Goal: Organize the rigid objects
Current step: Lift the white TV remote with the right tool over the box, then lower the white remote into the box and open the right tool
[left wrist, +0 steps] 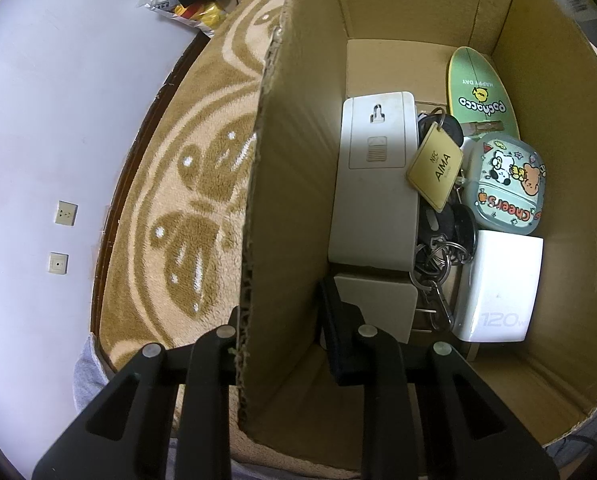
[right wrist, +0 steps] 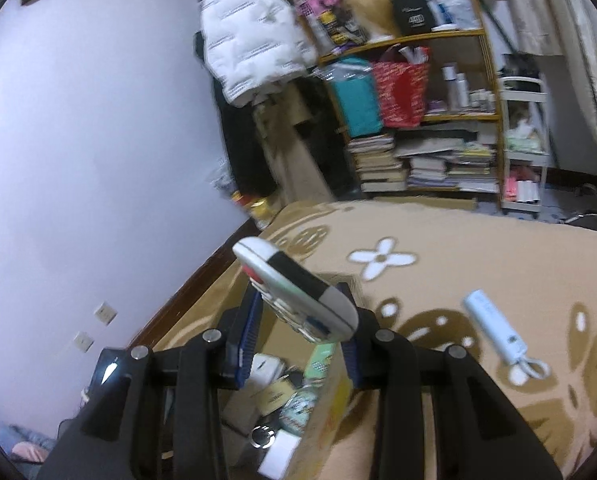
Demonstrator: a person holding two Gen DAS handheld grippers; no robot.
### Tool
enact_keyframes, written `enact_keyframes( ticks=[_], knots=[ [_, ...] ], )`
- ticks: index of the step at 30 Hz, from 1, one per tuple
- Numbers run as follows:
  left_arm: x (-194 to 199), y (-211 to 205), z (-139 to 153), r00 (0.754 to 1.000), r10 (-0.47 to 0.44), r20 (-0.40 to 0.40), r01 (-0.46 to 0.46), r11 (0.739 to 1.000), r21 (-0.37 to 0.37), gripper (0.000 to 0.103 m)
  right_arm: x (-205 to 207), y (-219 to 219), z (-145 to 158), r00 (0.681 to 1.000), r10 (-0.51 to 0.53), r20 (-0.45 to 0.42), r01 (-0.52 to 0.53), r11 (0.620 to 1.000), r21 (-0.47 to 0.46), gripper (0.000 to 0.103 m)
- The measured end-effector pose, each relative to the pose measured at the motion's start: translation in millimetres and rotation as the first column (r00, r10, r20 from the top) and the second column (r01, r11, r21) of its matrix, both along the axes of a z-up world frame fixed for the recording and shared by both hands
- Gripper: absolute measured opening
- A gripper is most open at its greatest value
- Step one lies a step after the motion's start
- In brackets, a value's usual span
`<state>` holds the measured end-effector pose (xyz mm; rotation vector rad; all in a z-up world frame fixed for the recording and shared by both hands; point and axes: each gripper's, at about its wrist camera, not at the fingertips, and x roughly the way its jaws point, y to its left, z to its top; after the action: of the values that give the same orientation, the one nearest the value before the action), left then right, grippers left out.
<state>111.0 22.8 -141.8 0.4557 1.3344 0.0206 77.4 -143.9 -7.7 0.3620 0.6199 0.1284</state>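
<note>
Clamped between the blue-padded fingers (right wrist: 245, 332) of the right gripper (right wrist: 298, 328) is a white remote control (right wrist: 298, 284), tilted, with a black band and a red button showing on its face. It hangs above the open cardboard box (left wrist: 298, 200), whose contents appear blurred below it in the right wrist view.

The left gripper (left wrist: 282, 320) straddles the near wall of that box, one finger outside and one inside; its fingers seem pinched on the cardboard, though the contact itself is hard to see.

Inside the box, a long white device (left wrist: 378, 184) lies against the left wall, with a smaller white block (left wrist: 378, 304) at its near end. Beside it sits a tangle of keys (left wrist: 442, 240) with a yellow AIMA tag (left wrist: 436, 168) on top. A white 120W charger (left wrist: 498, 288) lies to the right, just beside a light green Cheers case (left wrist: 506, 184), and a green Pochacco oval board (left wrist: 478, 88) leans in the far corner.

The box rests on a tan patterned blanket (right wrist: 458, 248). On the blanket, well apart from the box, lies a white power bank (right wrist: 494, 328) with a looped cord. A cluttered bookshelf (right wrist: 418, 120) stands beyond.
</note>
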Motion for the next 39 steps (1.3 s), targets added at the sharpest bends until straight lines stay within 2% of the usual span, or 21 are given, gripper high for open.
enact_keyframes(
  ticks=[4, 12, 17, 22, 24, 26, 28, 29, 33, 37, 39],
  knots=[
    [0, 0, 0, 1.000, 0.000, 0.000, 0.000, 1.000, 0.000, 0.024, 9, 19, -18, 0.996, 0.056, -0.064, -0.058, 0.998, -0.026, 0.038],
    [0, 0, 0, 1.000, 0.000, 0.000, 0.000, 1.000, 0.000, 0.024, 19, 27, -51, 0.982, 0.090, -0.167, -0.095, 0.995, -0.019, 0.038],
    [1, 0, 0, 1.000, 0.000, -0.001, 0.000, 1.000, -0.004, 0.024, 22, 29, -58, 0.978, 0.078, -0.194, -0.087, 0.996, -0.037, 0.039],
    [2, 1, 0, 1.000, 0.000, -0.001, 0.000, 1.000, -0.006, 0.024, 19, 25, -50, 0.988, 0.035, -0.153, -0.047, 0.996, -0.072, 0.041],
    [2, 1, 0, 1.000, 0.000, -0.001, 0.000, 1.000, -0.005, 0.024, 17, 21, -47, 0.990, 0.014, -0.140, -0.025, 0.996, -0.080, 0.053],
    [1, 1, 0, 1.000, 0.000, 0.000, 0.000, 1.000, -0.005, 0.024, 15, 14, -42, 0.993, -0.009, -0.119, 0.000, 0.997, -0.079, 0.060],
    [1, 1, -1, 1.000, -0.002, -0.002, 0.002, 1.000, -0.013, 0.024, 13, 9, -36, 0.995, -0.025, -0.093, 0.018, 0.997, -0.079, 0.061],
    [1, 1, -1, 1.000, -0.003, 0.000, 0.003, 1.000, -0.011, 0.024, 13, 7, -33, 0.996, -0.032, -0.085, 0.025, 0.997, -0.079, 0.066],
    [1, 1, -1, 1.000, -0.003, 0.000, 0.003, 1.000, -0.011, 0.024, 10, -6, -22, 0.995, -0.085, -0.048, 0.081, 0.993, -0.090, 0.091],
    [0, 1, -1, 1.000, -0.005, 0.001, 0.005, 1.000, -0.008, 0.024, 10, -28, -20, 0.987, -0.155, -0.037, 0.150, 0.981, -0.121, 0.096],
    [0, 1, -2, 1.000, -0.005, 0.000, 0.005, 1.000, -0.007, 0.025, 11, -37, -21, 0.980, -0.193, -0.037, 0.187, 0.973, -0.132, 0.103]
  ],
)
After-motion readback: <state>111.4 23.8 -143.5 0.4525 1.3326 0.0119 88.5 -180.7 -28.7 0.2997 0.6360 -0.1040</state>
